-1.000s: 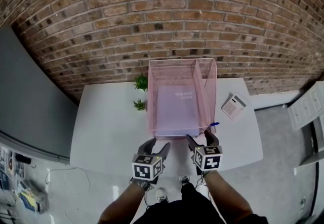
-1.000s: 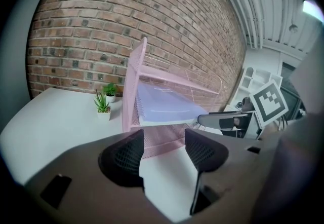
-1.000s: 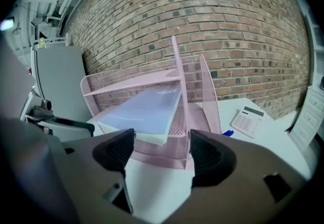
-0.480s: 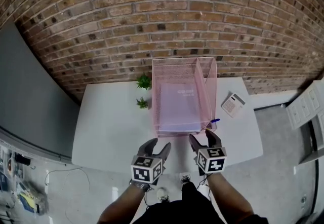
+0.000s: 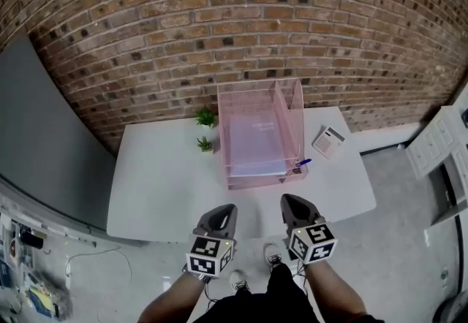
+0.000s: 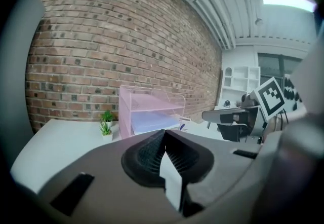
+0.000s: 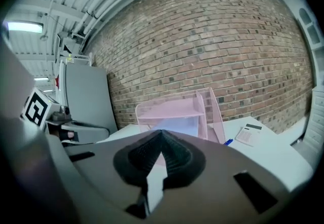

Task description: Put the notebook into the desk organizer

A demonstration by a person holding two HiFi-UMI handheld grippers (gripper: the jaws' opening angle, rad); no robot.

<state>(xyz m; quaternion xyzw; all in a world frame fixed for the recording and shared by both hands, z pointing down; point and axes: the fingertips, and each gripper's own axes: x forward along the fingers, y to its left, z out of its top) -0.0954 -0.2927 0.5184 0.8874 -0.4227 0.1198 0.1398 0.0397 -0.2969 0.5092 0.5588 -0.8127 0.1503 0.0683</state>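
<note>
We hold a two-jaw gripper in each hand, side by side over the near edge of a white table (image 5: pixel 161 183). The left gripper (image 5: pixel 223 210) is closed, its ribbed pads pressed together with nothing between them. The right gripper (image 5: pixel 290 202) is closed the same way and also empty. Both point toward a pink mesh desk organizer (image 5: pixel 291 106), which stands at the back middle of the table, close to a brick wall (image 5: pixel 219 22) and well apart from the grippers.

The notebook (image 5: pixel 253 145), pale lavender, lies flat inside the organizer, under its upper shelf; neither gripper touches it. A blue pen (image 5: pixel 302 163) lies on the table just beside the organizer's right front corner. Farther right, a white calculator (image 5: pixel 328 141) rests near the table's back corner. Two small green plants (image 5: pixel 205 118) sit just to the left of the organizer, one in front of the other.
</note>
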